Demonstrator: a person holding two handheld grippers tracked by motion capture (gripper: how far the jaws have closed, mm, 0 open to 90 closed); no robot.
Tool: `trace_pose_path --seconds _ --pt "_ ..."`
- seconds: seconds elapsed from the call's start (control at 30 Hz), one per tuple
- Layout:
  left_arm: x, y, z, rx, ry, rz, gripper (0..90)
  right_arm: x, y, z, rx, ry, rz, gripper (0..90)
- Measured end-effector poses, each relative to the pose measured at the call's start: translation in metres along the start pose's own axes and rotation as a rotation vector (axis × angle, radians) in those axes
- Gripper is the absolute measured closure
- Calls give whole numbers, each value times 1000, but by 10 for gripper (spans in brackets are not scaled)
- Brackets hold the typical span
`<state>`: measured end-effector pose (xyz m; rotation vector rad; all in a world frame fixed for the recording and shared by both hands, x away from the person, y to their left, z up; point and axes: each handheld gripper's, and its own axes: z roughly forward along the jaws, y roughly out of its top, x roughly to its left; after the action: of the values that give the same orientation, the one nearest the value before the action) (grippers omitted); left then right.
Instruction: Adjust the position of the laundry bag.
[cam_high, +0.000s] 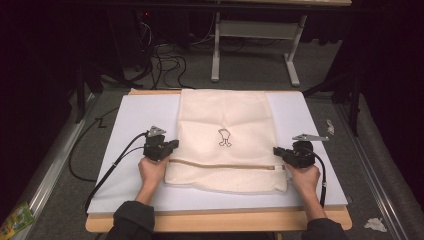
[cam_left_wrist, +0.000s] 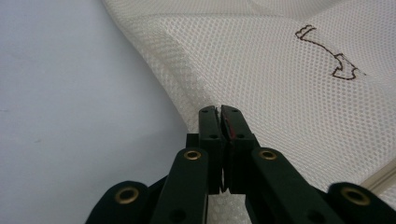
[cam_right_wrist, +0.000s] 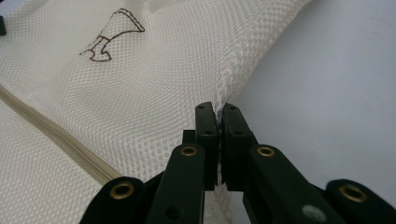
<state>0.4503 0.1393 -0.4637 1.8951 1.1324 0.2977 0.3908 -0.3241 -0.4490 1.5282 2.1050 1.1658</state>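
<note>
A cream mesh bag (cam_high: 225, 115) lies flat on a white board (cam_high: 135, 115), with a small dark stitched emblem (cam_high: 224, 137) at its middle and a tan zipper (cam_high: 220, 165) running across near the person's side. My left gripper (cam_high: 176, 144) is shut on the bag's left side edge; in the left gripper view the jaws (cam_left_wrist: 219, 110) pinch the mesh bag (cam_left_wrist: 280, 70) where its edge folds up. My right gripper (cam_high: 275, 150) is shut on the right side edge, and in the right gripper view the mesh bag (cam_right_wrist: 140, 84) is nipped between the jaws (cam_right_wrist: 218, 108).
The board rests on a wooden table (cam_high: 215, 221). Beyond it are floor cables (cam_high: 165, 60) and a grey table frame (cam_high: 255, 30). A crumpled paper (cam_high: 375, 224) lies on the floor at right, a colourful packet (cam_high: 15, 220) at bottom left.
</note>
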Motion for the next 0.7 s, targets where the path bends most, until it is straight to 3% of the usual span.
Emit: trace_pose_path --seconds 0.1,0.23,0.37,0.7 --pt "-1 -2 3 18 12 16 879 -4 -1 -2 9 -6 21 887" --pt "0 -3 5 30 26 35 876 -1 -5 0 3 -27 -3 887" --pt "-2 -5 4 29 37 54 862 -4 -8 3 11 -24 17 885" --pt "0 -6 6 38 34 57 847 -7 -12 10 28 -26 25 873"
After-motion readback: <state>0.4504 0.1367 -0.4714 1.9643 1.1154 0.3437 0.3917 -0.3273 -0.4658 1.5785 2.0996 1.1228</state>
